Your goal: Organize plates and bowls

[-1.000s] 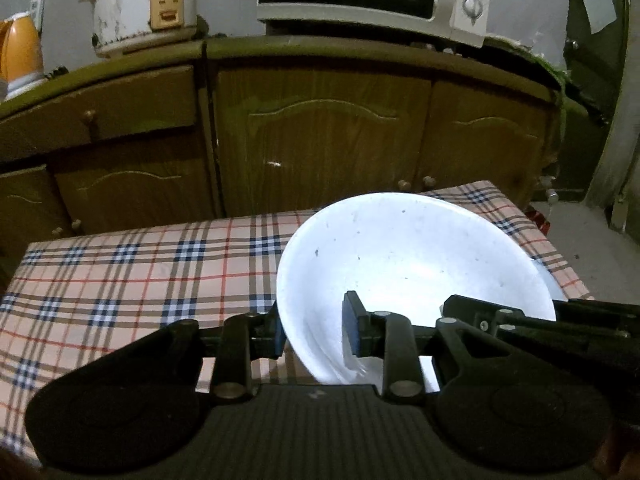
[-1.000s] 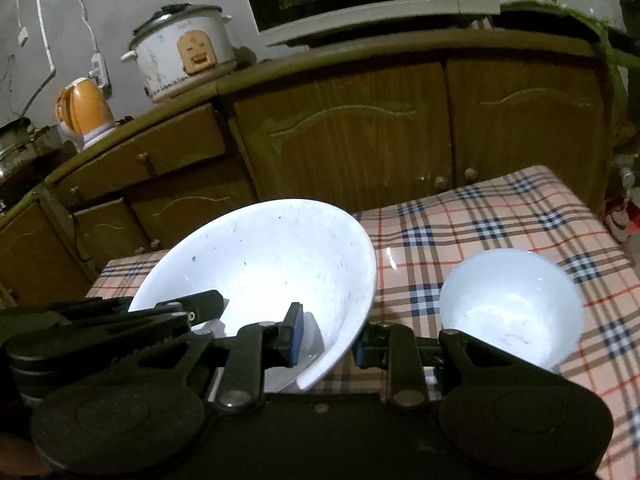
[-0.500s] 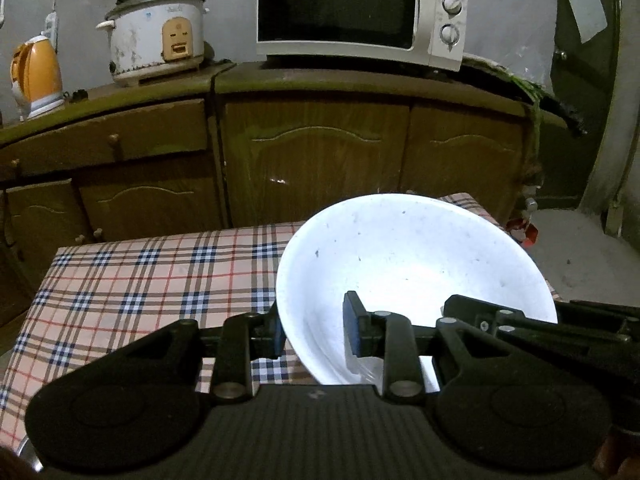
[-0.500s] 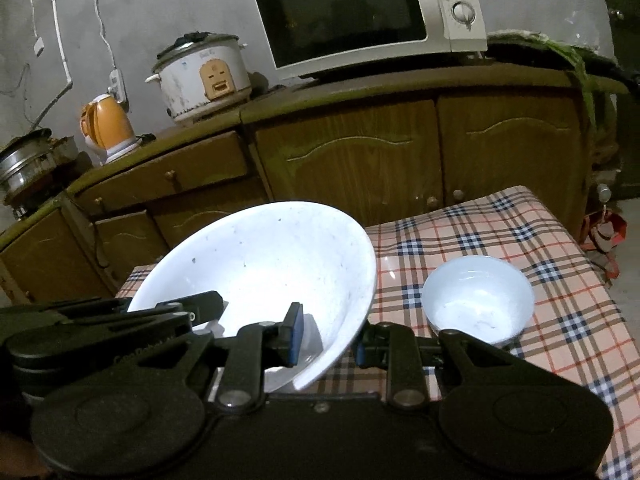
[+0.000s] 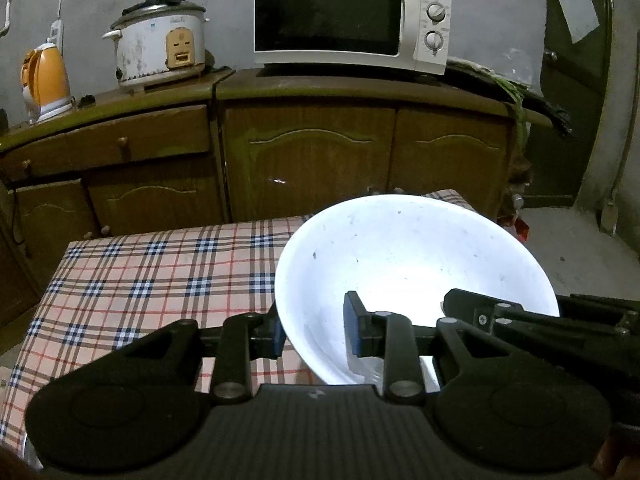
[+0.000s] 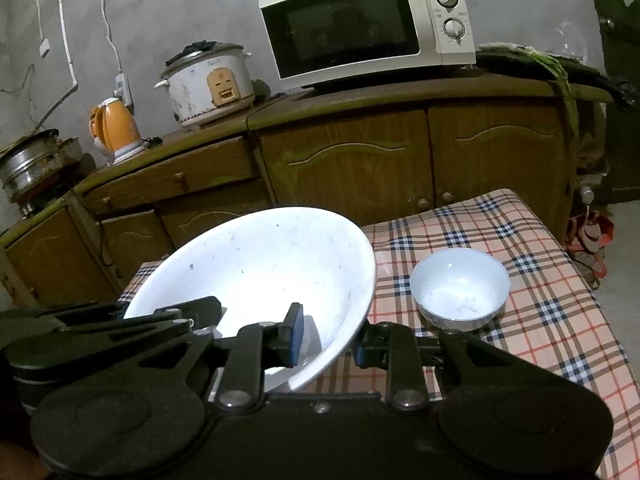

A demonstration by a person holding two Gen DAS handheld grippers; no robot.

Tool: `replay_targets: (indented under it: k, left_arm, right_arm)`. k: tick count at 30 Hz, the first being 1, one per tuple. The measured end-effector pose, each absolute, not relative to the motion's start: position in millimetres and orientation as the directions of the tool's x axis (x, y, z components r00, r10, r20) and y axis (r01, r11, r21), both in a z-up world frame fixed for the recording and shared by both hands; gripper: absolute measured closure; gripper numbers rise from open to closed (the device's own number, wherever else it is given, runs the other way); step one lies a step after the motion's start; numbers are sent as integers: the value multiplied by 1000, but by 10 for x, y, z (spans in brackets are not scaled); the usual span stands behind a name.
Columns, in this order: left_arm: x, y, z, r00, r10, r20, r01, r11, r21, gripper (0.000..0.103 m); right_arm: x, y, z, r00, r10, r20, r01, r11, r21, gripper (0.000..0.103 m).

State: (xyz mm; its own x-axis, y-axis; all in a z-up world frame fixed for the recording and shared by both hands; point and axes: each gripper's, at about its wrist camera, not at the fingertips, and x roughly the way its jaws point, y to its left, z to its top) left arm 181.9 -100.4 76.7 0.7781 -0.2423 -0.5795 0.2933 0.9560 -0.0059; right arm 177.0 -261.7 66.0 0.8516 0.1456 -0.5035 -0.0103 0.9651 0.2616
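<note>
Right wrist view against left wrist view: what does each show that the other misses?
Only the right wrist view shows the small white bowl standing on the checked tablecloth, and metal pots at the far left of the counter. Only the left wrist view shows the bare left stretch of the cloth and a door with a paper on it. Both show the big white bowl, gripped at opposite rims by the left gripper and the right gripper, plus the microwave, rice cooker and orange kettle.

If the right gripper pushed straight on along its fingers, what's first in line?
Nothing new: the right gripper already clamps the big white bowl. Beyond it, probably the checked tablecloth; the small bowl sits to the right.
</note>
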Motion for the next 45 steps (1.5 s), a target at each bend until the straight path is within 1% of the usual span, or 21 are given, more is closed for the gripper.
replay_targets:
  k: [19,45]
  left_arm:
    - [1512,-944,756,779,-256,-572,298,954,-21,74]
    - [1244,-1008,684,763,-297,-574,344,938,-27,73]
  right_arm:
    - [1417,-2568,688,852,139,-505,-9,968,251,71]
    - [1082,-2657,638,858,106,-502,32,965,259,71]
